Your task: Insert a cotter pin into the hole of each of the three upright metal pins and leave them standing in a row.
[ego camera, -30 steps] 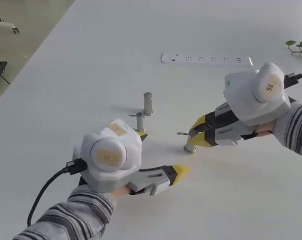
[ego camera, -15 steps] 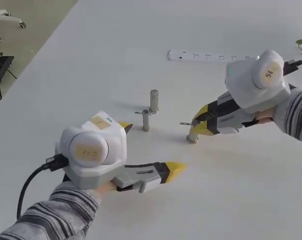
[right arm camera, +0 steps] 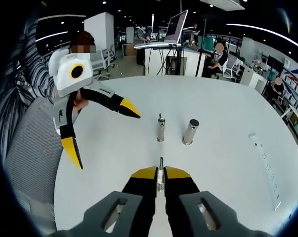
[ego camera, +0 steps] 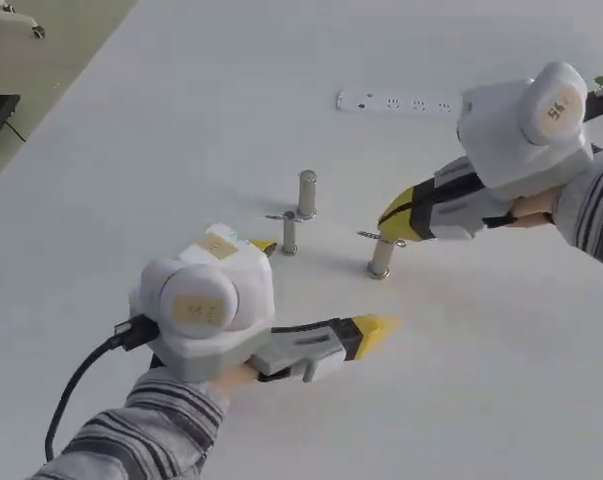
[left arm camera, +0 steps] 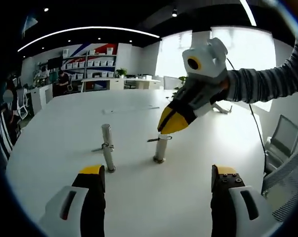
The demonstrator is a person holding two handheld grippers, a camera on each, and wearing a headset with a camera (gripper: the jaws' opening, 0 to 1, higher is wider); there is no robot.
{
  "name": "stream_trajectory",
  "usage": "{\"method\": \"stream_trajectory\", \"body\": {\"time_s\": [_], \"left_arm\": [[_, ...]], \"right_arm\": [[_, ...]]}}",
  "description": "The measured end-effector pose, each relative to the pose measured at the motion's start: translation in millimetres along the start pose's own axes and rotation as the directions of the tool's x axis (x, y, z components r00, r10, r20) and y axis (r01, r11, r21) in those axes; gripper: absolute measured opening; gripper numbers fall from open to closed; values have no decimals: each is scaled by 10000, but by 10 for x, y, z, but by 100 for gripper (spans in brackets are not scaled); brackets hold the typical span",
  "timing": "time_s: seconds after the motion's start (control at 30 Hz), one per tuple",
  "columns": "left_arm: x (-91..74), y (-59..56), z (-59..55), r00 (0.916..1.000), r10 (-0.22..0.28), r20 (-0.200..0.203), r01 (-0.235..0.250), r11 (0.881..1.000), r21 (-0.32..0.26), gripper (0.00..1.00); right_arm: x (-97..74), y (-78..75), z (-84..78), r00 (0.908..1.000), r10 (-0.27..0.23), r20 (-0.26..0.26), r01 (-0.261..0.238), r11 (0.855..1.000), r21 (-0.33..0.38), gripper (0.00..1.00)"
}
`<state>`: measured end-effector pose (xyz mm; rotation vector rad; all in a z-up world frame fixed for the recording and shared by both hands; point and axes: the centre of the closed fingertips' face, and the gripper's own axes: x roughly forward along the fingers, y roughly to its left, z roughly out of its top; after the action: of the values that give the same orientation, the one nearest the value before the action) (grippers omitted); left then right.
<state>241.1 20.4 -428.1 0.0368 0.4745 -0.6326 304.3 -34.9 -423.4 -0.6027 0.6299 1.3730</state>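
On the white desk [ego camera: 181,120] three metal pins stand upright. The far metal pin [ego camera: 307,192] has a bare top. Just beside it, closer to the person, stands the middle metal pin [ego camera: 290,233], which carries a crosswise cotter pin [ego camera: 277,216] through its upper part. The third metal pin [ego camera: 381,260] stands apart, to the right of these two, so the three make a bent line more than a straight row. The right claw [ego camera: 391,225] reaches in from the upper right of the head view. Its jaws are narrow, pressed together on the held cotter pin [ego camera: 367,237], with the yellow tips at the top of the third metal pin. This thin pin sticks out sideways to the left from that top. In the left gripper view the held cotter pin [left arm camera: 155,139] seems to pass through the head of the third metal pin [left arm camera: 160,149], but I cannot tell how deep it sits. In the right gripper view the right claw [right arm camera: 160,174] has a thin metal piece between its tips, and beyond it the middle metal pin [right arm camera: 160,129] and the far metal pin [right arm camera: 190,132] stand side by side. The left claw [ego camera: 321,285] is low in the head view, wide open and holding nothing, with one yellow tip near the middle metal pin. In the left gripper view the jaws of the left claw [left arm camera: 158,170] stand far apart over bare desk. A power strip [ego camera: 396,103] lies at the far side.
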Motion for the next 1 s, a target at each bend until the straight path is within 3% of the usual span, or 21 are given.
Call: {"method": "stream_trajectory", "body": {"time_s": [0.17, 0.33, 0.6, 1.0], "left_arm": [[-20, -41, -23, 9996, -229, -139, 235, 9986, 476, 89], [-15, 34, -29, 9994, -184, -292, 201, 9979, 609, 89], [-37, 79, 15, 9998, -139, -140, 147, 9983, 571, 90], [-67, 124, 36, 9999, -78, -128, 84, 9987, 499, 90]], "right_arm": [[-11, -89, -25, 9995, -300, -19, 301, 9990, 318, 9], [10, -64, -18, 9998, -176, -88, 181, 9982, 571, 15], [77, 48, -50, 9998, -11, -190, 24, 9976, 692, 15], [160, 83, -61, 9992, -95, -390, 123, 9974, 715, 12]]}}
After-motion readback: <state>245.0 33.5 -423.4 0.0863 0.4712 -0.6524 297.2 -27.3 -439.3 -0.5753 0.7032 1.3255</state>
